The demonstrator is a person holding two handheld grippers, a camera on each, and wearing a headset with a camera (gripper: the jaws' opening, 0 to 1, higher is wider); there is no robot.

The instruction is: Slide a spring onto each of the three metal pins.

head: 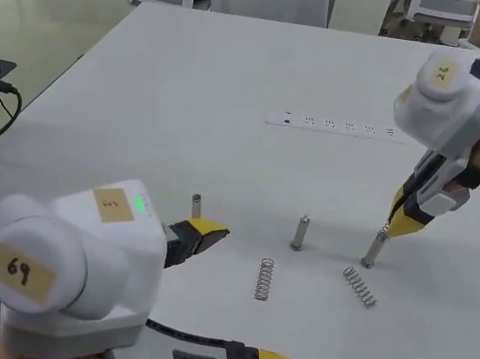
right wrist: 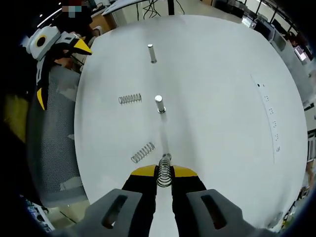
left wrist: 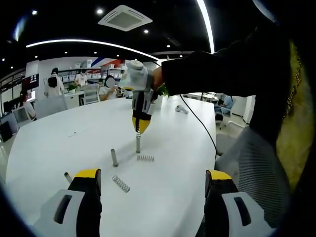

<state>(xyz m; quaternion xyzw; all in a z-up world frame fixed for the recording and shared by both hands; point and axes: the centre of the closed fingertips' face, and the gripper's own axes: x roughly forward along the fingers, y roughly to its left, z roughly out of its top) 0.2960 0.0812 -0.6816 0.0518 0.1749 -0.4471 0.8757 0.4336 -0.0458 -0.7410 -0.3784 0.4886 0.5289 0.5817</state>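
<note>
My left gripper [left wrist: 153, 174] is wide open and empty. On the desk [head: 213, 104] stand the left pin [head: 196, 206], first loose spring [head: 264, 279], middle pin [head: 300, 232] and second loose spring [head: 359, 286]. My right gripper [head: 402, 226] clamps a third spring [right wrist: 164, 175] at the top of the right pin [head: 374, 249].

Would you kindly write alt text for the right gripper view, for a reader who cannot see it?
The right gripper holds a spring at the top of one metal pin. Ahead on the white table stand two bare pins, with two loose springs lying nearby.
</note>
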